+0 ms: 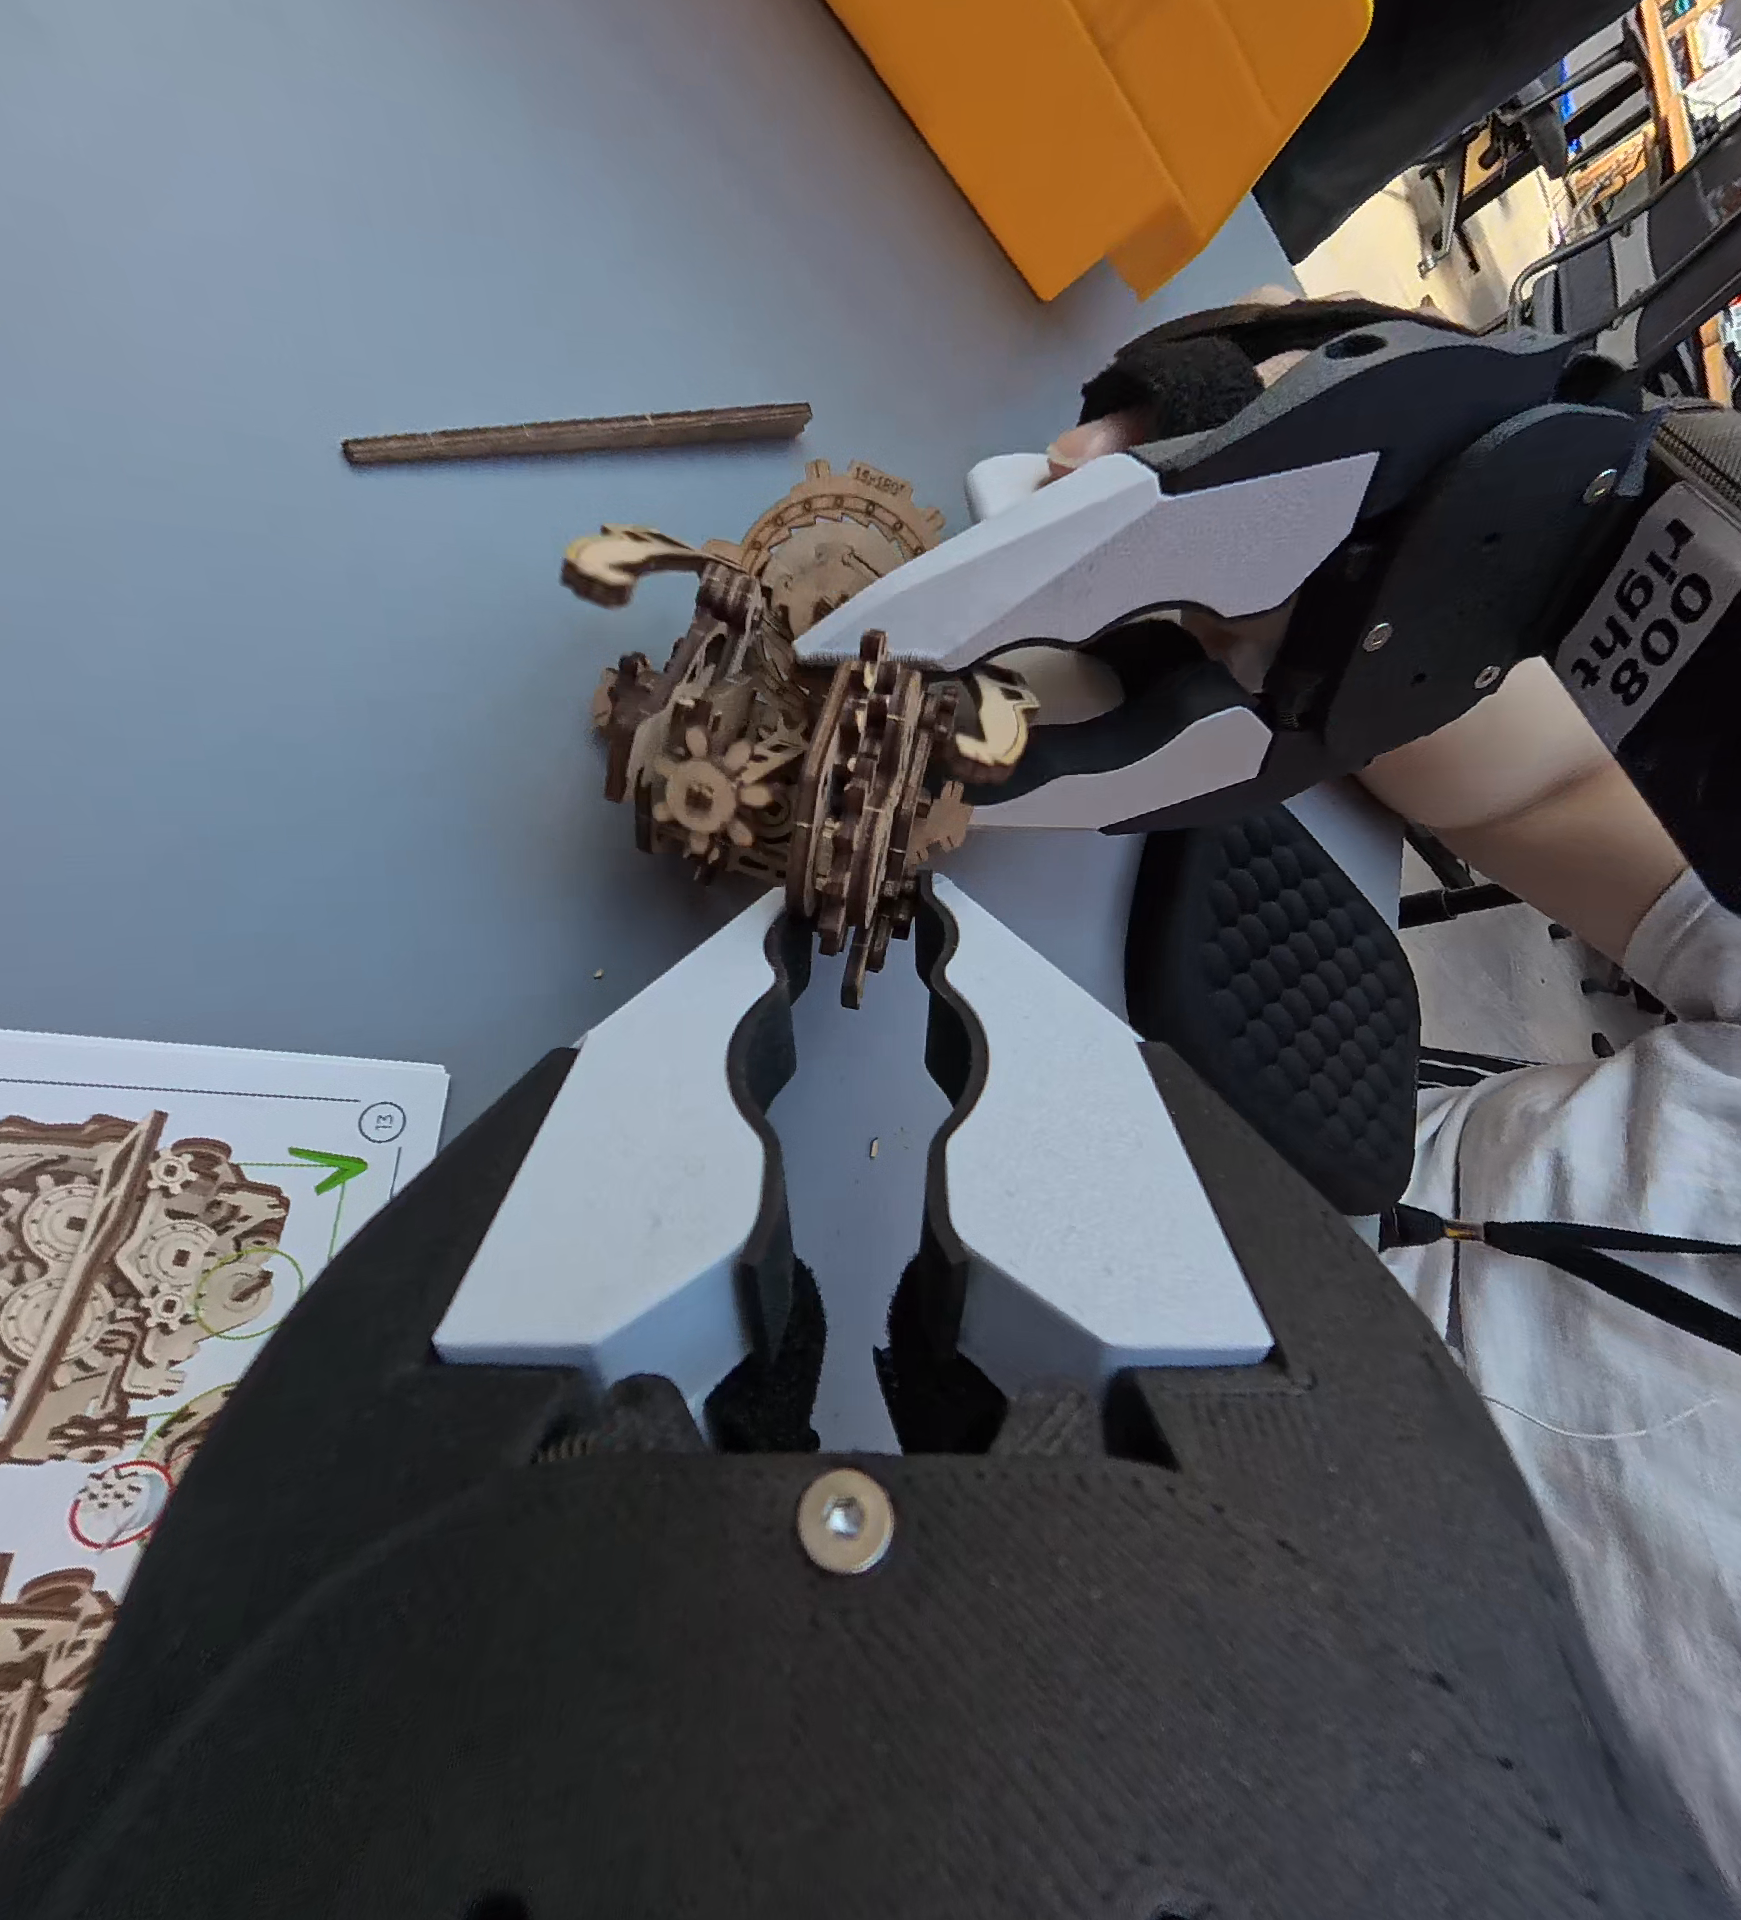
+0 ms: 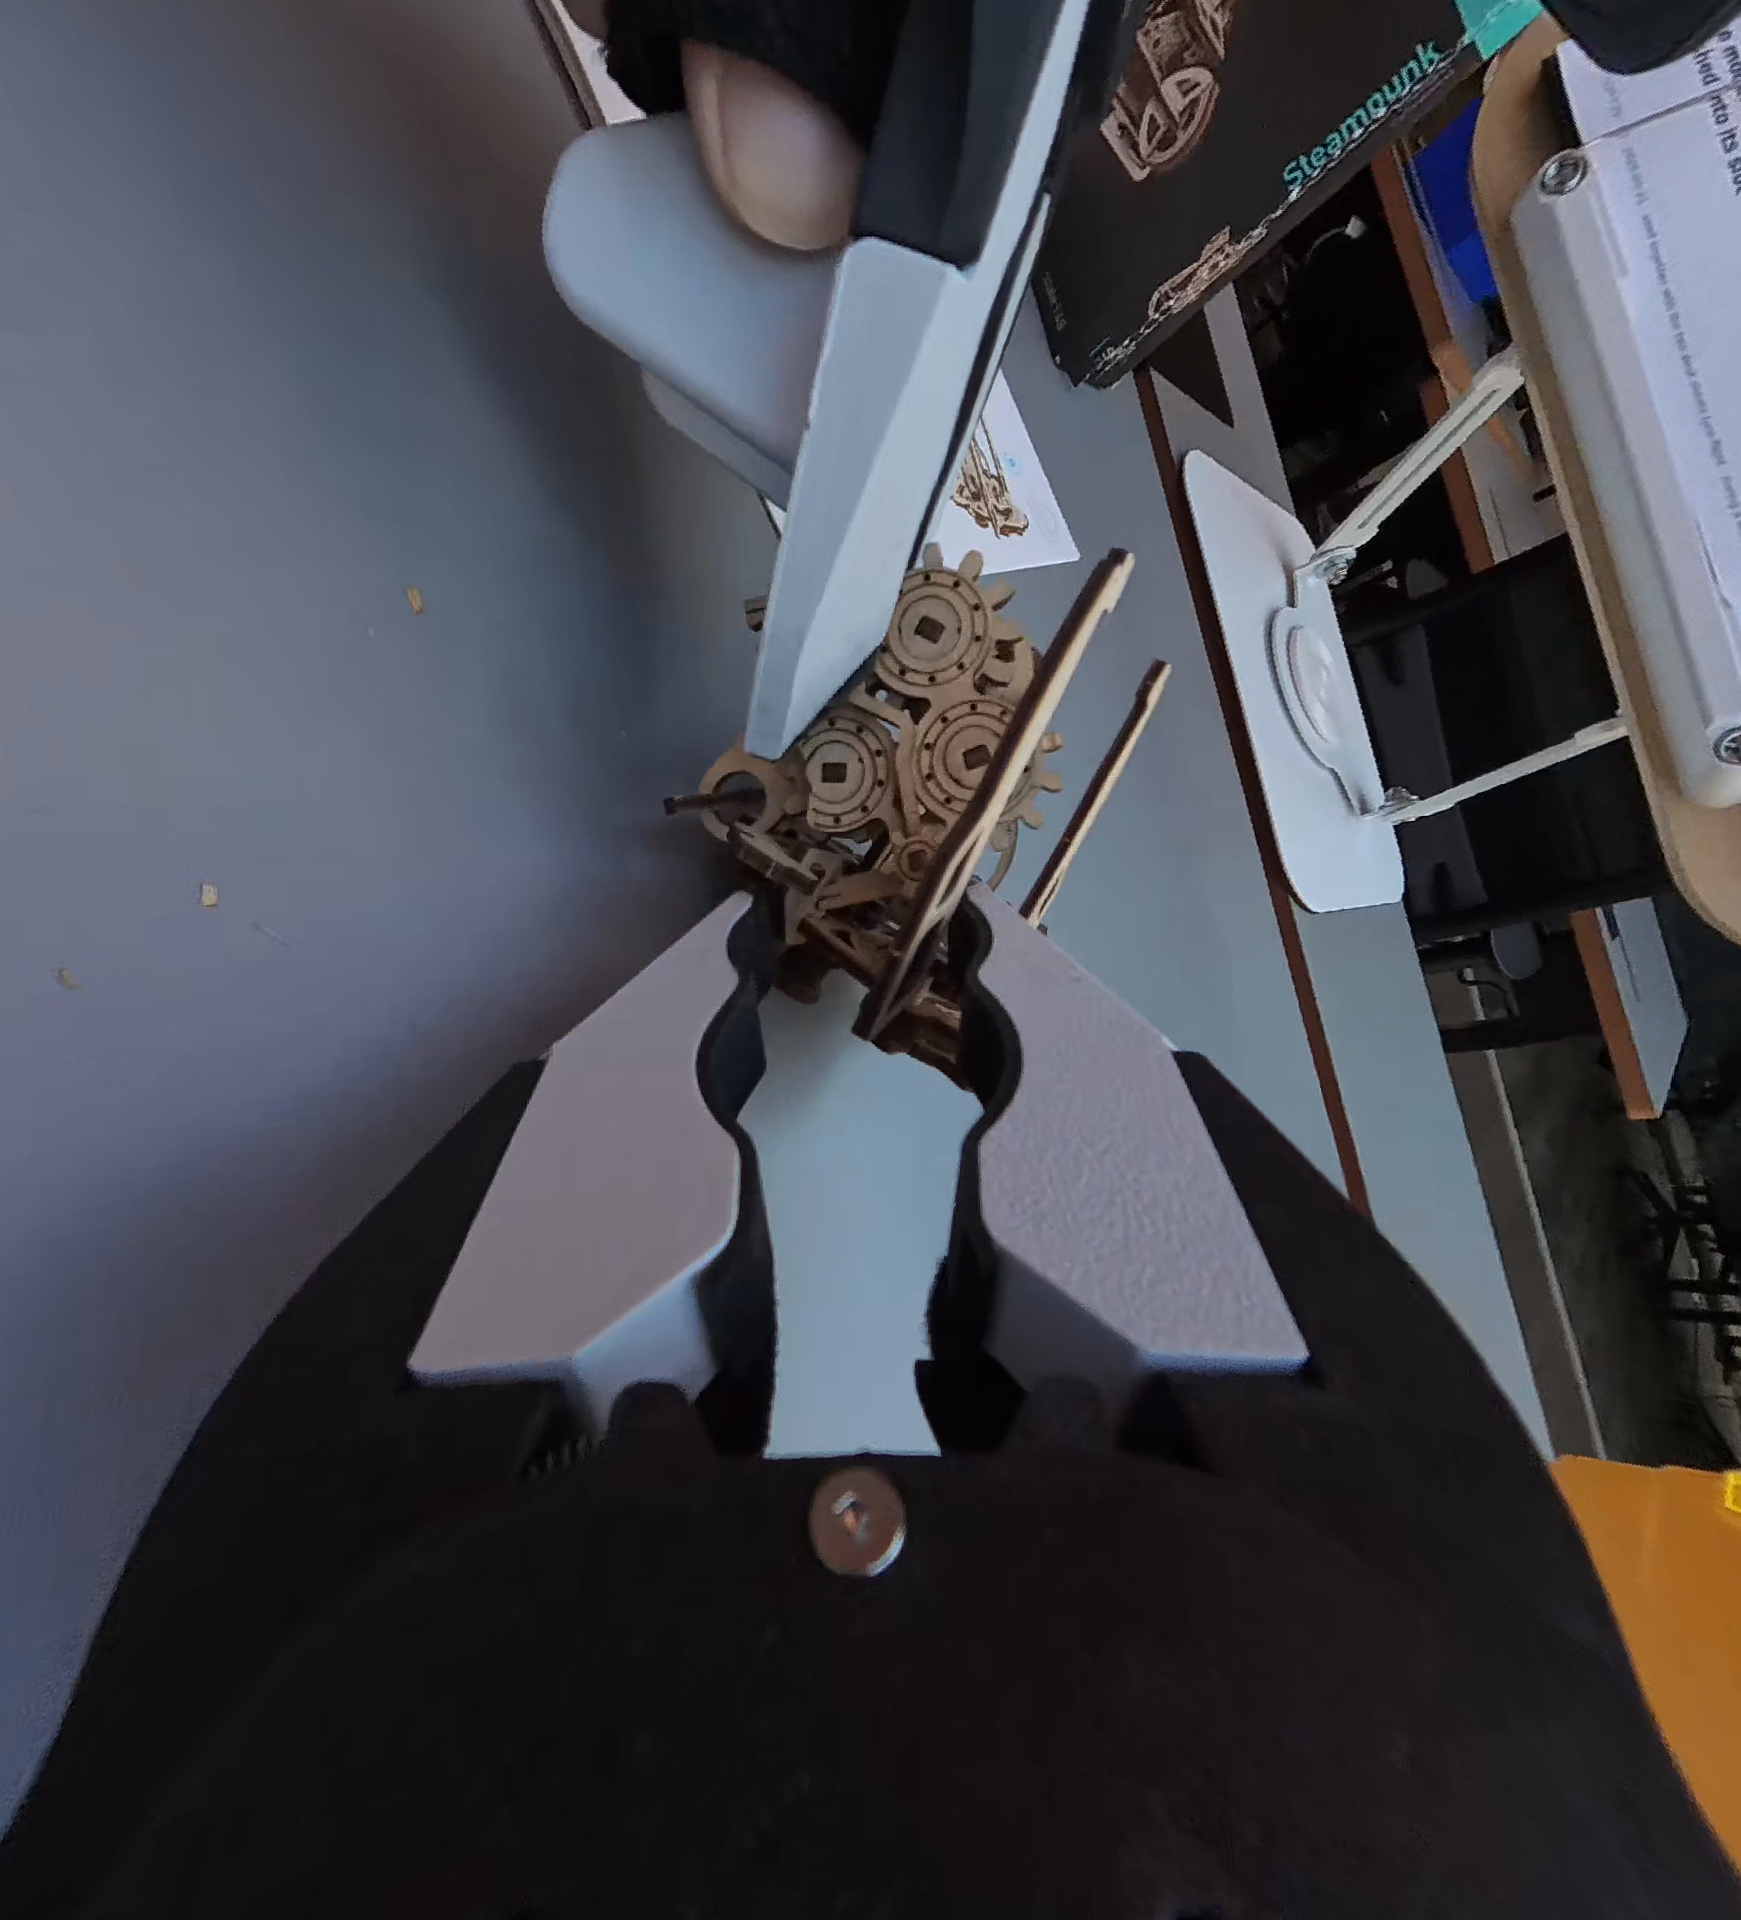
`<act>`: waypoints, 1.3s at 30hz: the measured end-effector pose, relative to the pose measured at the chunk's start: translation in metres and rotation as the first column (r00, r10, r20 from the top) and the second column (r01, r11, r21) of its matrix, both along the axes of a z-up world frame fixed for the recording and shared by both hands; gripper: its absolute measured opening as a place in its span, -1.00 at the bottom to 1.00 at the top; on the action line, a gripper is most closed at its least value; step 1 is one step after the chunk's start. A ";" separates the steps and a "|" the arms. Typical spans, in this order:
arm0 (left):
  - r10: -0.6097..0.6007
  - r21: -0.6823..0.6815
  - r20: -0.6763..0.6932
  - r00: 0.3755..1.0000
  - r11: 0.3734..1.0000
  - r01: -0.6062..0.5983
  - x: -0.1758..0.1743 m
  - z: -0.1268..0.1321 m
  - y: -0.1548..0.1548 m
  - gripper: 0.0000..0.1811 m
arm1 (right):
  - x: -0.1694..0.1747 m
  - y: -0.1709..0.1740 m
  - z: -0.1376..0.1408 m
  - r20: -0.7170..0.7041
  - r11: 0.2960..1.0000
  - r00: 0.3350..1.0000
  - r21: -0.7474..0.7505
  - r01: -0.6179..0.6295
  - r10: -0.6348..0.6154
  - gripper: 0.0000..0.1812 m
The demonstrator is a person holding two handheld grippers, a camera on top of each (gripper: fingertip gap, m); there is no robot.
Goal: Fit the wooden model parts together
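One grey surface (image 1: pixel 222 312) carries everything, and two claws meet over it. The left claw (image 1: pixel 850 925) comes up from 6 o'clock in its own view and is clamped on the lower edge of the single wooden gear model (image 1: pixel 793 748), its two grey fingers pinching a stack of toothed discs. The right claw (image 2: pixel 861 956) enters that same view from 3 o'clock and grips the model's other side; in its own view its two fingers close on a flat wooden plate that juts from the model toward 1 o'clock, with three round gears showing above the grip. The model sits at the centre of both views, held between the claws. One yellow bin (image 1: pixel 1105 125) lies at 12 o'clock in the left view. One sheet of printed instructions (image 1: pixel 118 1299) lies at 8 o'clock there, partly covered by the claw body. One dark box (image 2: pixel 1250 177) stands at 1 o'clock in the right view. One loose wooden strip (image 1: pixel 575 431) lies at 11 o'clock of the model in the left view. A few small wood chips (image 2: pixel 208 896) dot the surface at 9 o'clock in the right view
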State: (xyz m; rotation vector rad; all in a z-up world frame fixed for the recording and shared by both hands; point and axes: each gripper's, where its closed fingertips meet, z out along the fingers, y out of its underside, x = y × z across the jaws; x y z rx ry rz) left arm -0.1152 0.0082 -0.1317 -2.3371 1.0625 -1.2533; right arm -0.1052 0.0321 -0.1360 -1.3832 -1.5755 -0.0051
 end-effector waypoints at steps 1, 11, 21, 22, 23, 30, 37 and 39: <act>0.000 0.001 0.000 1.000 1.000 0.000 0.000 0.000 0.000 -0.80 | 0.001 0.001 0.000 0.020 1.000 1.000 0.011 0.002 -0.002 -0.65; -0.080 -0.071 0.007 0.997 0.994 0.081 0.004 0.007 -0.055 -0.80 | 0.004 -0.055 0.007 0.032 0.985 0.996 -0.157 -0.075 0.081 -0.66; -0.097 -0.069 -0.050 0.994 0.993 0.094 0.006 0.001 -0.063 -0.80 | 0.008 -0.059 0.004 -0.027 0.996 1.000 -0.090 -0.017 0.015 -0.49; -0.088 -0.077 -0.044 0.995 0.993 0.085 0.006 0.001 -0.062 -0.80 | 0.008 -0.059 0.005 -0.027 0.998 0.999 -0.056 -0.021 0.019 -0.51; -0.078 -0.084 -0.036 0.996 0.994 0.075 0.006 0.002 -0.061 -0.80 | 0.009 -0.058 0.006 -0.020 1.000 1.000 -0.020 -0.016 0.015 -0.51; -0.055 -0.102 -0.031 0.998 0.993 0.052 0.003 0.002 -0.061 -0.80 | 0.005 -0.061 0.007 0.010 0.997 0.998 0.049 -0.067 0.066 -0.61; -0.072 -0.102 -0.075 0.995 0.993 0.064 0.000 0.004 -0.061 -0.80 | 0.001 -0.062 0.010 0.036 0.991 0.993 0.067 -0.116 0.114 -0.61; -0.075 -0.110 -0.086 0.993 0.992 0.065 -0.001 0.004 -0.061 -0.80 | 0.000 -0.063 0.010 0.047 0.990 0.990 0.051 -0.135 0.133 -0.62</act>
